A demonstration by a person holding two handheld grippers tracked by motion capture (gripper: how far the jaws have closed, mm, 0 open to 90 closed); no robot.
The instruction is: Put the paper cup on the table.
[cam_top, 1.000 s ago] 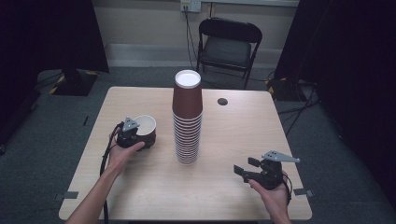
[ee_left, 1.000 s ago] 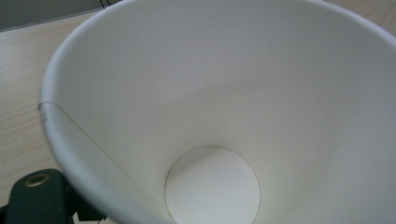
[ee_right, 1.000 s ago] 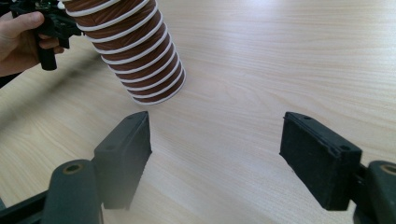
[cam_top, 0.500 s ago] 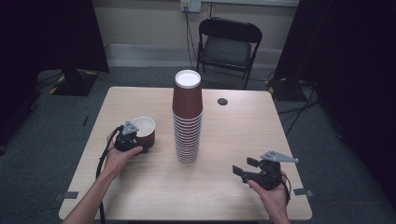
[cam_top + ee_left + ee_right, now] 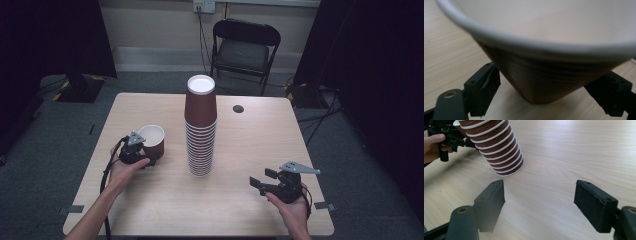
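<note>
A single brown paper cup with a white inside stands at the left of the table, mouth up. My left gripper holds it low on its wall. Its jaws have just been closing on it. In the left gripper view the cup looms close, and a pad presses on each side of its base. A tall stack of the same cups rises mid-table. My right gripper rests near the front right edge, open, with bare wood between its jaws. The stack's foot lies beyond them.
A small dark round disc lies on the table behind the stack to the right. A black folding chair stands past the far edge. The left gripper's cable trails along the forearm. Dark curtains hang on both sides.
The left gripper's jaws have closed in on the single cup's base, and the hand and cup have shifted slightly toward me. The right hand and the stack have not moved.
</note>
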